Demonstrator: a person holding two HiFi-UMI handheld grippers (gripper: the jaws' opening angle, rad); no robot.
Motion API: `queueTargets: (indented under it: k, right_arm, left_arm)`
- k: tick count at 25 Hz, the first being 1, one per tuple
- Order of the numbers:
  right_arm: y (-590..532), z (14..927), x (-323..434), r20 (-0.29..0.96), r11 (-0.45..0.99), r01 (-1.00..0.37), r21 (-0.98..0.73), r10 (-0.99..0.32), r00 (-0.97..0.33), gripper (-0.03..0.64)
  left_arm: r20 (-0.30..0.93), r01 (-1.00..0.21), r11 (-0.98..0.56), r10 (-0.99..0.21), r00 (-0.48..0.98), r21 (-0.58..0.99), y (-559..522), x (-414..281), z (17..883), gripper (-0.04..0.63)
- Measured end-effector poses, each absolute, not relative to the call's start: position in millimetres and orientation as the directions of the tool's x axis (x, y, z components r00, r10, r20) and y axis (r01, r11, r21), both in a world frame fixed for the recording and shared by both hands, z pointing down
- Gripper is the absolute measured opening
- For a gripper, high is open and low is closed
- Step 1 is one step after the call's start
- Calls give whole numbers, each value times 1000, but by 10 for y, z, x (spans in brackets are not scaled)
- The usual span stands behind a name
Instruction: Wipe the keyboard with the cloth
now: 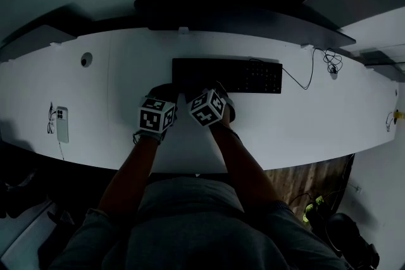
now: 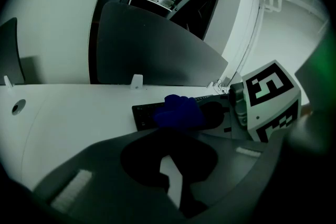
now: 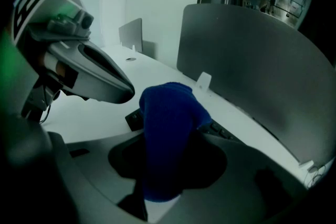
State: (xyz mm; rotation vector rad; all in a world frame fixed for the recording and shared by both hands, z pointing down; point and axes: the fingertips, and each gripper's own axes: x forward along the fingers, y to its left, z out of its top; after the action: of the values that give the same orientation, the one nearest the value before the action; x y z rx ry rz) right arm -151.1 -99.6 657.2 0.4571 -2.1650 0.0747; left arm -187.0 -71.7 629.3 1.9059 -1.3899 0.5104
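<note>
A black keyboard (image 1: 235, 76) lies at the middle of the white desk (image 1: 316, 120). The dark blue cloth (image 3: 167, 134) is pinched upright between the jaws of my right gripper (image 3: 169, 136), over the keyboard's left end (image 3: 137, 119). In the head view, that right gripper (image 1: 216, 93) sits at the keyboard's front left corner. My left gripper (image 1: 164, 93) is just to its left over bare desk, jaws shut with nothing in them. In the left gripper view, the cloth (image 2: 178, 111) bunches ahead of the left gripper (image 2: 174, 136), in front of the keyboard (image 2: 144, 114).
A phone (image 1: 62, 124) on a cable lies at the desk's far left, and a round grommet (image 1: 86, 59) sits behind it. The keyboard's cable (image 1: 309, 79) runs off to the right. Grey partition screens (image 2: 157, 55) stand along the back edge.
</note>
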Motion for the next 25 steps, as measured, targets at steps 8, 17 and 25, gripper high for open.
queueTargets:
  k: [8, 17, 25]
  right_arm:
    - [-1095, 6591, -1214, 797, 923, -369, 114, -307, -521, 161]
    - [-1186, 6591, -942, 796, 913, -392, 111, -318, -515, 161]
    - [-1277, 6592, -660, 797, 905, -408, 119, -332, -504, 161]
  left_arm:
    - [680, -935, -169, -647, 345, 313, -769, -1631, 6319, 8]
    - [680, -930, -173, -641, 356, 323, -820, -1389, 6329, 8]
    - [680, -927, -189, -636, 366, 323, -882, -1155, 6325, 8]
